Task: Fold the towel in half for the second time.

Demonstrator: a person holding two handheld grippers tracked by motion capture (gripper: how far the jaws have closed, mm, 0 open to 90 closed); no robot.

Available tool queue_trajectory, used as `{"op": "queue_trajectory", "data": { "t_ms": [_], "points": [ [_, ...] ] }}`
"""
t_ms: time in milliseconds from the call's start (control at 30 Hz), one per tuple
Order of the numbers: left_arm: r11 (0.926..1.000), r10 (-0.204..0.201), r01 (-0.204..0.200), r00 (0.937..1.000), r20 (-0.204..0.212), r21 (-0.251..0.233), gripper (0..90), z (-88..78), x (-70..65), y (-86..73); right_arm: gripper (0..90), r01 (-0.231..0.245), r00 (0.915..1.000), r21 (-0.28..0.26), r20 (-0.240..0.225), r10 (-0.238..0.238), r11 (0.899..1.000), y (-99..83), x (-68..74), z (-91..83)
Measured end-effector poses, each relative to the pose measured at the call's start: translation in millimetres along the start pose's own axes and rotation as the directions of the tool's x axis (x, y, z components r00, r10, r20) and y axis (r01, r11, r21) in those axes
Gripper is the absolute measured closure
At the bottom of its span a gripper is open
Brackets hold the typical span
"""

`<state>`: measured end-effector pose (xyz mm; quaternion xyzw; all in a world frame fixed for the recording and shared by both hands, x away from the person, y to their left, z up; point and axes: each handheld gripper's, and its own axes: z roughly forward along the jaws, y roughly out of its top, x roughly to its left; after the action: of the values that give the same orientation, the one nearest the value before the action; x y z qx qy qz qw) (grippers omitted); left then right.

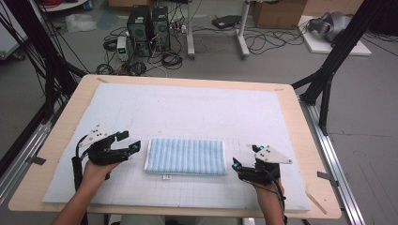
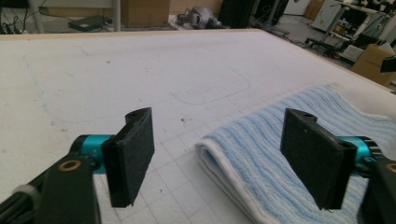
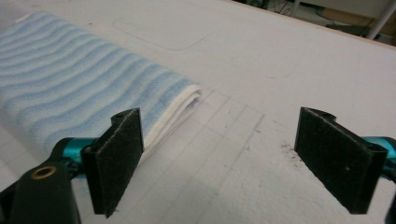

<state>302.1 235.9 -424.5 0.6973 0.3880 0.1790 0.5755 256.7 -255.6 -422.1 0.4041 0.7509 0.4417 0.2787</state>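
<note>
- High view: worktop (image 1: 61, 136) carries a white gridded mat (image 1: 187, 108); a folded blue striped towel (image 1: 185, 156) lies flat on the mat's near half, roughly centred between the two hands.
- Towel's long axis runs left to right across the mat. Its short ends face the grippers, one end each; a small tag sticks out from the near long edge.
- Left gripper (image 1: 129, 140) sits just beside the towel's left end, jaws aimed at it. Right gripper (image 1: 244, 157) sits just beside the right end, a little nearer the person, jaws aimed back toward the towel. Neither touches the cloth; both look about equally near.
- Left gripper view: jaws spread wide, nothing pinched. The towel (image 2: 289, 154) lies ahead and right of centre, its white folded edge between the pads and running away from the camera.
- Right gripper view: jaws spread wide, nothing pinched. The towel's (image 3: 70, 88) layered corner lies ahead and left, just beyond the left pad; bare mat (image 3: 224, 154) between the pads.
- Judgement: fold looks finished and released. Any regrasp means each hand shifting inward along the long axis.
</note>
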Motion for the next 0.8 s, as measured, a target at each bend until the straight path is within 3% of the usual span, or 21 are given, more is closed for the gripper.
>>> {"op": "queue_trajectory", "data": {
  "t_ms": [67, 333, 533, 800],
  "points": [
    [0.9999, 0.012, -0.012, 0.9999, -0.003, -0.011, 18.5, -0.6, -1.2, 0.0, 11.6, -0.005, 0.9999, -0.008, 0.014, 0.005, 1.000, -0.4, -2.6, -3.1],
    [0.9980, 0.044, -0.043, 0.9990, 0.005, -0.045, 19.3, -7.3, -2.3, 0.4, 11.6, -0.020, 0.9984, -0.015, 0.052, 0.021, 1.000, -0.9, -8.9, -12.0],
    [0.9975, 0.045, -0.045, 0.9990, 0.002, -0.055, 19.4, -12.8, -1.1, 0.8, 11.6, -0.032, 0.9969, -0.018, 0.072, 0.033, 0.999, -1.3, -12.5, -16.8],
    [0.9974, 0.046, -0.046, 0.9989, -0.004, -0.055, 20.2, -13.8, -0.5, 0.3, 11.5, -0.037, 0.9972, -0.015, 0.064, 0.038, 0.999, -2.0, -12.1, -14.9]
  ]
}}
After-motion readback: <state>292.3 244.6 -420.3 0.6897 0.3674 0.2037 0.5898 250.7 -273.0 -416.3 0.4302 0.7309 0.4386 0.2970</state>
